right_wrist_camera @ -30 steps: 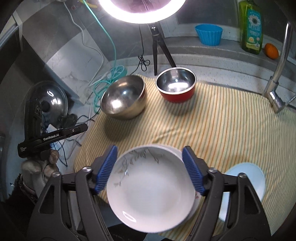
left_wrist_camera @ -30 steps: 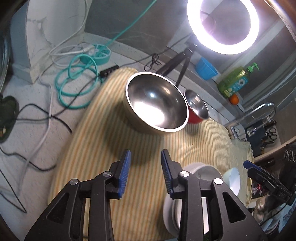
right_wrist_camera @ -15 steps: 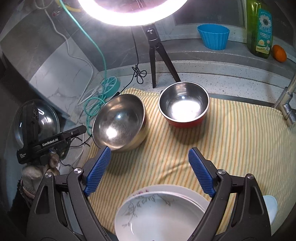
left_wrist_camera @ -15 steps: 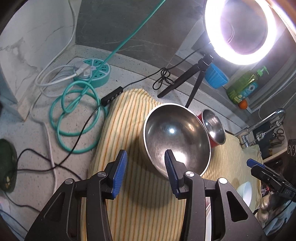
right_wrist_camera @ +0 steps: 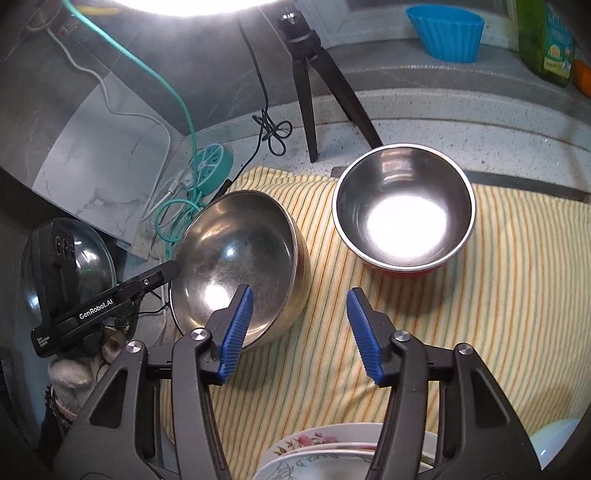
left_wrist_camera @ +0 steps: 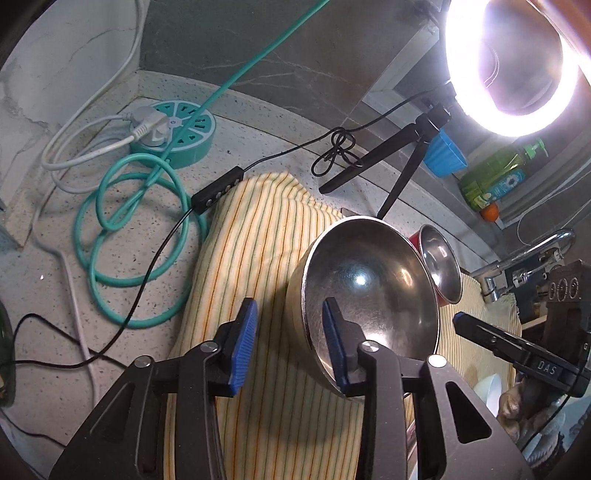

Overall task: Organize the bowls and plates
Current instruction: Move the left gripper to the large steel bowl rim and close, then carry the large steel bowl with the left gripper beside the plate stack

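Left tongs (left_wrist_camera: 288, 332) are straddling the big steel bowl's (left_wrist_camera: 369, 295) rim on the striped cloth (left_wrist_camera: 258, 240), closing but not pinching; right tongs (right_wrist_camera: 299, 325) are closing empty above the flowered plates (right_wrist_camera: 317, 454)

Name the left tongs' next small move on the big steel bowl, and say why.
Probably ease the left tongs forward and close them on the big steel bowl's near rim: one finger is already inside, the other outside, with a gap showing. The jaws have just been closing, nothing gripped.

2 steel bowls (right_wrist_camera: 240, 258) (right_wrist_camera: 402, 206), 2 stacked floral plates (right_wrist_camera: 321, 454), 1 striped cloth (right_wrist_camera: 498, 295), 1 blue cup (right_wrist_camera: 445, 31), 1 soap bottle (right_wrist_camera: 546, 37), 1 ring light (left_wrist_camera: 511, 66)
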### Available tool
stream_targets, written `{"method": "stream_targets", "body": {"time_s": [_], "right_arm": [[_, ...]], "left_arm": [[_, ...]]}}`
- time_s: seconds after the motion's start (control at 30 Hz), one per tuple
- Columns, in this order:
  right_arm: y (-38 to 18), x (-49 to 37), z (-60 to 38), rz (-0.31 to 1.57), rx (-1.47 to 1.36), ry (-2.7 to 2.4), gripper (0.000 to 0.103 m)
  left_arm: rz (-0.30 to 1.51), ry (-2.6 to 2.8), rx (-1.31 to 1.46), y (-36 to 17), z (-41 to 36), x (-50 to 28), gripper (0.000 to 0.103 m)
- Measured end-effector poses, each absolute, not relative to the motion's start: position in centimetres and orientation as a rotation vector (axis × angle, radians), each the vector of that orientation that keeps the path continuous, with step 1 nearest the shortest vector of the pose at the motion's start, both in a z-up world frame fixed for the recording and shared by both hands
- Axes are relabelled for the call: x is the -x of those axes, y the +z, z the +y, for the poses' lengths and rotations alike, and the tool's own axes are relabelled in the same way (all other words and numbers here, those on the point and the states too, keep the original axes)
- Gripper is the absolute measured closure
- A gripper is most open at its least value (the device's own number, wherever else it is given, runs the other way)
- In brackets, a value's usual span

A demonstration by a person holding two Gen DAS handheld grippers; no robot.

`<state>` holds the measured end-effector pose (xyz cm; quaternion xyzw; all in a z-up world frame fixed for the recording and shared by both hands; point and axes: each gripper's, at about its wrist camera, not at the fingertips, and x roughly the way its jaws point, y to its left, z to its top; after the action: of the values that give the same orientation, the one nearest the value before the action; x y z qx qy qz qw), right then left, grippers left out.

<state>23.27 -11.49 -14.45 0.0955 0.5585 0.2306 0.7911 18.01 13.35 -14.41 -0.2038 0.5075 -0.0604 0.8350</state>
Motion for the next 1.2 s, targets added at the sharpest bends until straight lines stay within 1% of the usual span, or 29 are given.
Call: {"method": "stream_targets", "body": {"time_s": [0.13,0.17,0.23,0.27,0.37,0.87,1.2], "right_arm": [[-15.3,-23.8,-10.6,1.226,-0.209,0.51,0.058],[-15.4,-23.8,-10.4,1.229,-0.205,0.513,0.06],[-15.7,-23.9,-10.0,1.239,-0.19,0.519,0.068],[-15.8,-23.9,-9.7,1.246,-0.182,0.521,0.07],[-16.2,-23.9,-9.1,1.258,-0.166,0.531,0.08],[-15.8,-22.8,-8.7,1.256,-0.11,0.543,0.082],[-14.5,-18.6,-7.9,1.26,-0.057,0.613,0.082]], "left_arm": [[1.084,-0.136,0.445,-14.7,13.4,-18.4,0.085],[1.086,-0.14,0.447,-14.8,13.3,-18.4,0.085],[1.089,-0.15,0.448,-14.9,13.1,-18.6,0.087],[1.091,-0.152,0.446,-14.9,13.0,-18.6,0.089],[1.093,-0.16,0.441,-15.0,12.6,-18.6,0.09],[1.08,-0.129,0.436,-14.5,12.4,-17.2,0.09],[1.056,-0.095,0.433,-13.4,12.6,-12.7,0.09]]}}
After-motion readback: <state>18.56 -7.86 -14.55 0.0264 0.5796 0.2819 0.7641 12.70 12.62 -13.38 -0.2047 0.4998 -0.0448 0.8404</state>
